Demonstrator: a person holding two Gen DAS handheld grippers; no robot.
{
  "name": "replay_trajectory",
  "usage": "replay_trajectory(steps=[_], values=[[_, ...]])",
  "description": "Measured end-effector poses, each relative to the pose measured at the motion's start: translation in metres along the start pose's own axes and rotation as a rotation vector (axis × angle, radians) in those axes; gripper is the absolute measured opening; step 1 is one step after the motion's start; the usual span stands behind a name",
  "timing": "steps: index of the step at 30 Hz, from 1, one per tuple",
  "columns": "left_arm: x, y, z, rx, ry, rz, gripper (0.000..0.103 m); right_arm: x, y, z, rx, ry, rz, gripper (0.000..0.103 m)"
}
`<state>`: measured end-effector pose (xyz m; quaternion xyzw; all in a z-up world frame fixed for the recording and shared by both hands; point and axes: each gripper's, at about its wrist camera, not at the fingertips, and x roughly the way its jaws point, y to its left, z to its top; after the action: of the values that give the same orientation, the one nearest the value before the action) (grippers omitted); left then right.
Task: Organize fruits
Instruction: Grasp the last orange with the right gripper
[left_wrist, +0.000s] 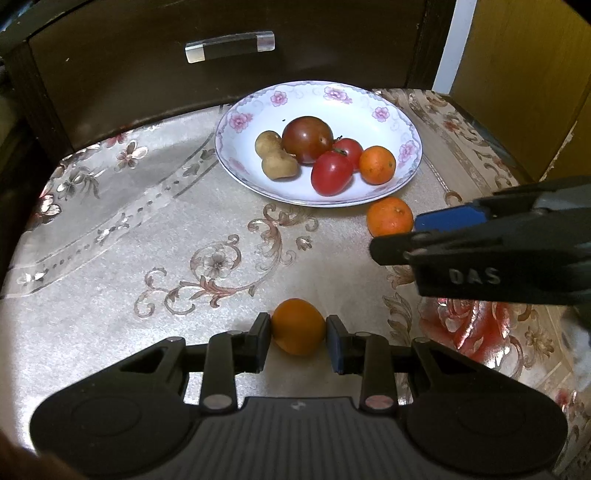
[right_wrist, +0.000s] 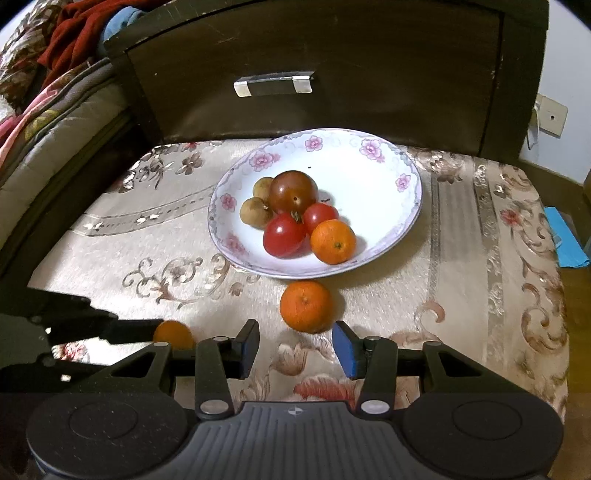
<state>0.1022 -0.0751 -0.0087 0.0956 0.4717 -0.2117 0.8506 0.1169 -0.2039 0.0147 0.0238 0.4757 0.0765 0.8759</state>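
Left wrist view: the plate (left_wrist: 369, 103) holds two brown fruits, one dark tomato, two red tomatoes and one orange (left_wrist: 377, 164). A second orange (left_wrist: 388, 215) sits on the counter (left_wrist: 147, 229) just beside the plate. The left tool (left_wrist: 298, 332) pinches a third orange (left_wrist: 297, 326), well apart from the plate.

Right wrist view: the right tool (right_wrist: 295, 341) is spread, holding nothing, near the second orange (right_wrist: 306, 305) beside the plate (right_wrist: 369, 173).

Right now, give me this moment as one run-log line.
left gripper: shut on small orange | right gripper: open, just short of loose orange | plate: six fruits | left to place: two
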Motion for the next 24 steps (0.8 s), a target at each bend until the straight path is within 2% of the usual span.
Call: replay_trajectory(steps=[9, 12, 24], values=[[0.003, 0.001, 0.001, -0.003, 0.010, -0.009, 0.041, 0.016, 0.003, 0.005, -0.026, -0.013, -0.011, 0.040], [0.003, 0.001, 0.001, -0.005, 0.009, -0.010, 0.041, 0.017, 0.003, 0.006, -0.033, -0.007, -0.033, 0.029], [-0.006, -0.002, -0.001, 0.015, -0.001, -0.011, 0.041, -0.004, 0.002, -0.010, -0.043, 0.024, -0.023, 0.027]])
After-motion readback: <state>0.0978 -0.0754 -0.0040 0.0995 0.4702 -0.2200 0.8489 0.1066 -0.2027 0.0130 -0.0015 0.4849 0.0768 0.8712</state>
